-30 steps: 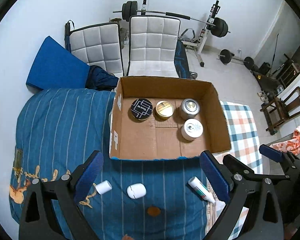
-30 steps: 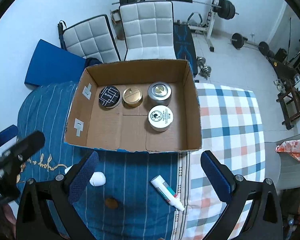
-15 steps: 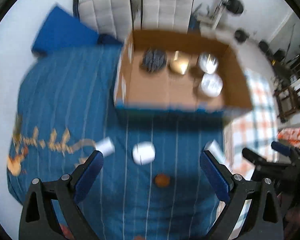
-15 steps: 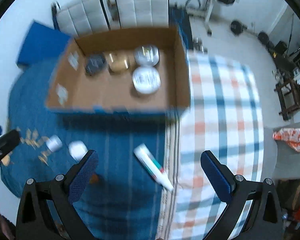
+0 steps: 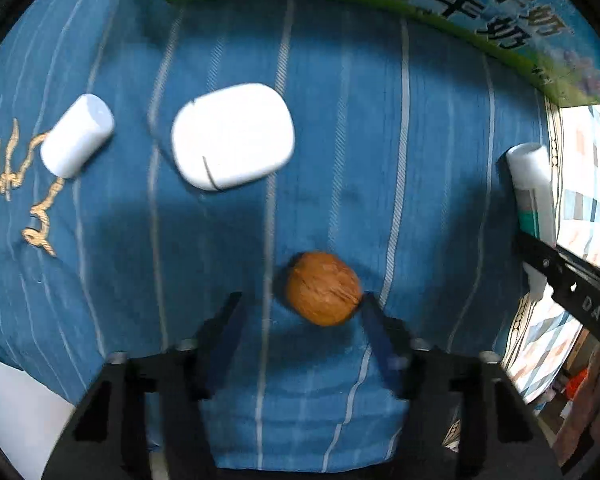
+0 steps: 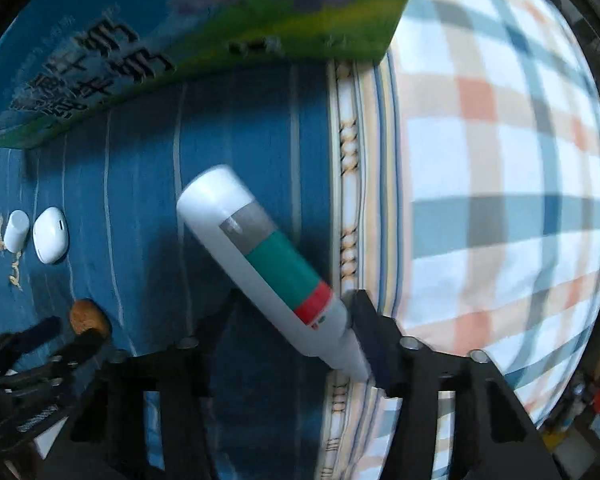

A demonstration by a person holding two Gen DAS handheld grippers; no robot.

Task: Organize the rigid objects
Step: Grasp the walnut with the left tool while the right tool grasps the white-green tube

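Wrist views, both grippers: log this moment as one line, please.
left gripper: jaws just closing, walnut between them, unclamped | right gripper: jaws just closing, tube between them, unclamped | white case: loose on blue cloth

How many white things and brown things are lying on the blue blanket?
White: 3, the small cylinder, the rounded case and the tube, which also has green and red bands
Brown: 1, the walnut
Total: 4
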